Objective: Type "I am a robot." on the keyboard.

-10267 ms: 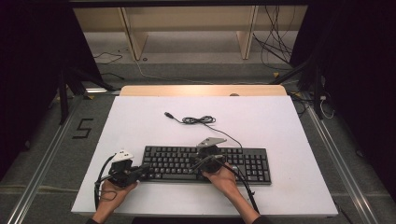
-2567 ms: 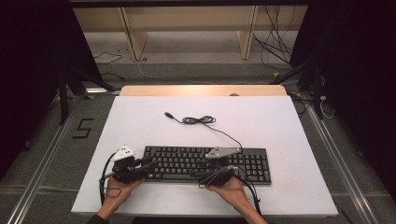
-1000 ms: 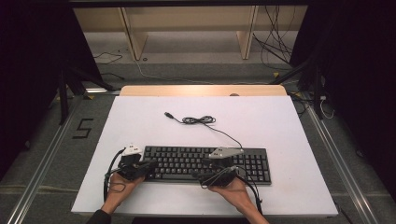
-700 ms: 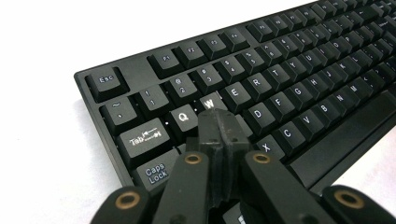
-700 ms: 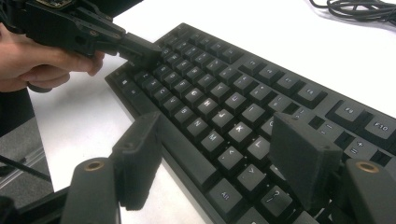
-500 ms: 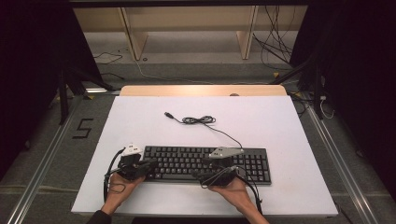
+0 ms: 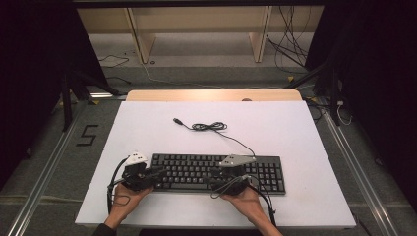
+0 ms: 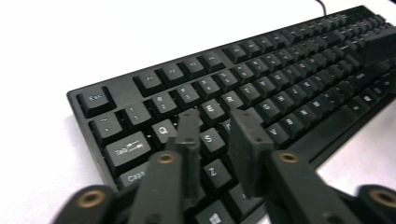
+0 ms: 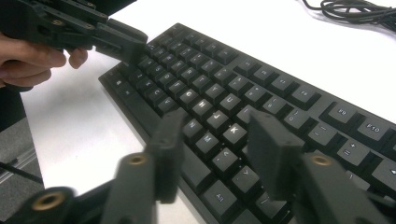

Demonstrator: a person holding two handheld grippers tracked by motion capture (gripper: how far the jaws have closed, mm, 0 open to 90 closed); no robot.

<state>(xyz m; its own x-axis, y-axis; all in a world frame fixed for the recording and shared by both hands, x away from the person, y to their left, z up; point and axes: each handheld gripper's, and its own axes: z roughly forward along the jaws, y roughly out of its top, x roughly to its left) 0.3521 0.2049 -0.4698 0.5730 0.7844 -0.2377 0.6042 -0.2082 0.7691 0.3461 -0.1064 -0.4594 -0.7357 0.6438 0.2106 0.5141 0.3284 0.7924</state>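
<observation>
Both grippers' fingers part-open over keyboard [image 7: 216,172], left [image 8: 219,135] opening, right [image 9: 219,154] closing.

The keyboard [image 7: 219,172] lies near my edge of the worktop [image 7: 295,128], its coiled cable [image 7: 209,127] behind it. My left gripper [image 7: 156,173] hangs over its left end, my right gripper [image 7: 216,183] over its middle keys.

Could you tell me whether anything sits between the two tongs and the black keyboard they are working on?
Nothing visible does. The left tongs hang, parted, right over the keyboard near its S key, and the right tongs over its K key, with no object between them and the keys.
</observation>
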